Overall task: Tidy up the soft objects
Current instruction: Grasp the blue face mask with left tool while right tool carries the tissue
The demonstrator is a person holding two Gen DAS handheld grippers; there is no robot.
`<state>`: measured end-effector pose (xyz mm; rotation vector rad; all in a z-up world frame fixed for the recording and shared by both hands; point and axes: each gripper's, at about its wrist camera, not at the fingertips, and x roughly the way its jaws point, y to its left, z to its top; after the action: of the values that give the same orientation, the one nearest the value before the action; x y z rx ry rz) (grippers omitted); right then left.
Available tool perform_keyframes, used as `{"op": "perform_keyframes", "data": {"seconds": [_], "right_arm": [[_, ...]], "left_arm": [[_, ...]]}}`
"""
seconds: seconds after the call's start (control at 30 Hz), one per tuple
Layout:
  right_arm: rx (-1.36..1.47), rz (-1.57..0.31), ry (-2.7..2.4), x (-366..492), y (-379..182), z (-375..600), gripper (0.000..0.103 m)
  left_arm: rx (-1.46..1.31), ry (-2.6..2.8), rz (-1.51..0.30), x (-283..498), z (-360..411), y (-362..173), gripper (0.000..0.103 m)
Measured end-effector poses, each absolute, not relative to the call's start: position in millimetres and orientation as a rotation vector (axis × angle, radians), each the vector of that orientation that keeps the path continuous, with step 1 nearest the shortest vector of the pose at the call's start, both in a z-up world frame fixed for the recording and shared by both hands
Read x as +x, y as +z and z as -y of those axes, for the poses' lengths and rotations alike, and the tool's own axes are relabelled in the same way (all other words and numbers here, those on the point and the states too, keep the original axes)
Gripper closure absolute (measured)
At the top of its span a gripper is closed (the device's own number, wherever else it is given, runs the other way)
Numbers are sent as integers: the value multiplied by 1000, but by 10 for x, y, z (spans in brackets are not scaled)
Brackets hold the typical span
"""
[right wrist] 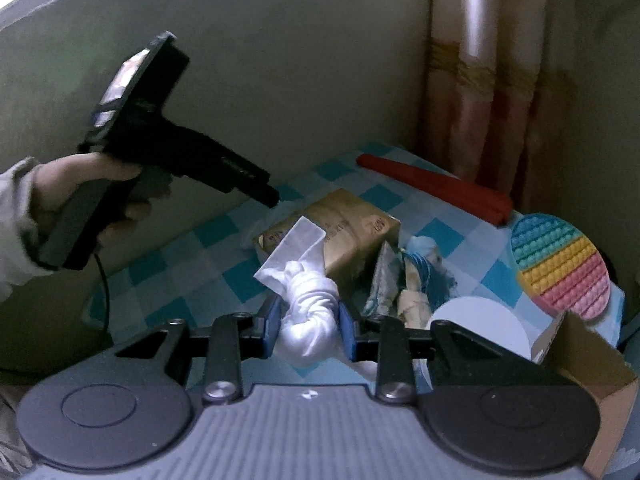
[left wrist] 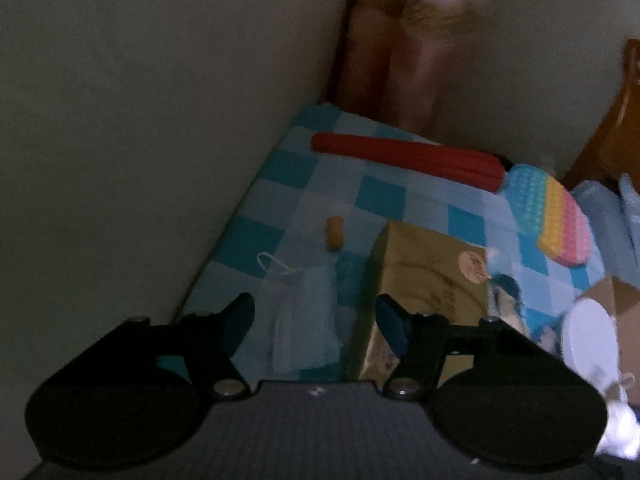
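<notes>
— What is the left gripper doing?
— Its 2 fingers are spread, holding nothing, above a face mask on the checked cloth.
— And the right gripper?
— It pinches a knotted white cloth just in front of the gold box. Farther right lie a red pouch and a rainbow pop toy.

Both grippers are black with blue pads on the fingers and round silver screws at the joints — the base is ribbed grey. The left hand shows bare skin — pale sleeve, thin black cable.
</notes>
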<state>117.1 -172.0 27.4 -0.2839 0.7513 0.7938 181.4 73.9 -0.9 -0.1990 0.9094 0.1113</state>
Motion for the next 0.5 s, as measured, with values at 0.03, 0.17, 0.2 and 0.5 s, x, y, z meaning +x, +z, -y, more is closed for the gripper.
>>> {"op": "perform_keyframes", "data": {"seconds": [0.03, 0.17, 0.2, 0.5], "right_arm": [[-276, -752, 792, 1164, 278, 1747, 67], [-251, -753, 790, 1186, 260, 1837, 67], [-248, -752, 792, 1189, 259, 1854, 67], [-236, -761, 795, 1227, 196, 1883, 67]], "left_arm": [[-216, 125, -919, 1874, -751, -42, 37], [-228, 159, -946, 2031, -749, -186, 39], [-226, 159, -950, 2062, -743, -216, 39], [-268, 209, -989, 2241, -841, -429, 40]]}}
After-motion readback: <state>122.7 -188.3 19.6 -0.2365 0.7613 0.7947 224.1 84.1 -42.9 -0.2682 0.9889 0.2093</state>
